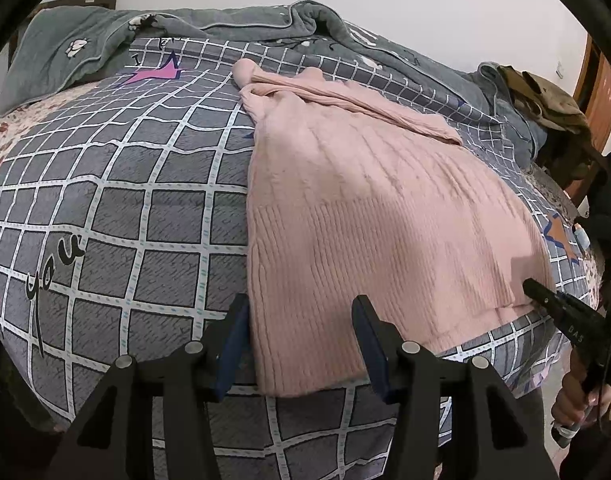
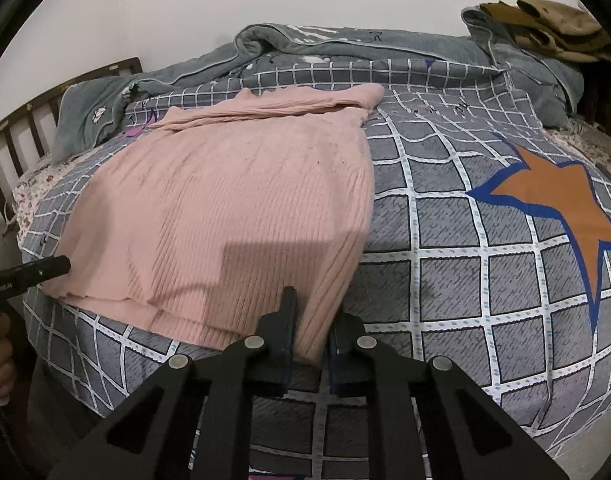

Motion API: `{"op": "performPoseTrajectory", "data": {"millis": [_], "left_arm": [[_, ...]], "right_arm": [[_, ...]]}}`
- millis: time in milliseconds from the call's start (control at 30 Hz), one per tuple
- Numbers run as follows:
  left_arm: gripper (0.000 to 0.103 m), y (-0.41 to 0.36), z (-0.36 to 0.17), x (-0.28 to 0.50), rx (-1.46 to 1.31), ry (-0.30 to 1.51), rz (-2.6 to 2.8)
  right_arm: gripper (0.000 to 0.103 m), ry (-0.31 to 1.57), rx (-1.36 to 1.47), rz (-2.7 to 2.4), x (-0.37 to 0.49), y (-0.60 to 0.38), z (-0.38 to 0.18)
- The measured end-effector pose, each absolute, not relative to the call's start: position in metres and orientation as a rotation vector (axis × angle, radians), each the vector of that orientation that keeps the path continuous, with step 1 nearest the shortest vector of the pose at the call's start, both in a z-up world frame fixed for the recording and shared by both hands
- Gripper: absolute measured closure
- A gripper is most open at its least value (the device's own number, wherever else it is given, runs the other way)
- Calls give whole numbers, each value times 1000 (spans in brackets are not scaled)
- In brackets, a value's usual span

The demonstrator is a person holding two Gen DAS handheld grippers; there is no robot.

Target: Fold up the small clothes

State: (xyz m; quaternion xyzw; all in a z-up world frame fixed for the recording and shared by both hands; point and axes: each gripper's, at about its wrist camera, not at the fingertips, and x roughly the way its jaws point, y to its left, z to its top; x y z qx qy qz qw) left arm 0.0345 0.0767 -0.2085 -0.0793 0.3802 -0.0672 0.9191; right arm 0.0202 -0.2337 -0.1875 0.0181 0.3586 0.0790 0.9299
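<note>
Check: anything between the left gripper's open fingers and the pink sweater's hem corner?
Nothing. In the left wrist view the left gripper is open, and the pink sweater hem corner already sits between its fingers, over the checked bedcover.

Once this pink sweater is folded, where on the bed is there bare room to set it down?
Bare checked quilt lies left of the pink sweater, out to the "you" lettering. More lies on its right, around the orange star. The far edge is crowded by the bunched grey blanket and brown clothes.
</note>
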Motion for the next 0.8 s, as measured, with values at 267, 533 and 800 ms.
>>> {"op": "performPoseTrajectory", "data": {"millis": [267, 533, 800], "left_arm": [[80, 85, -209, 37, -192, 789, -100], [93, 81, -208, 35, -151, 783, -79], [95, 94, -193, 27, -257, 760, -136]], "right_arm": [[89, 747, 100, 186, 23, -242, -188], [93, 736, 65, 188, 22, -237, -187], [98, 700, 157, 226, 15, -249, -175]]}}
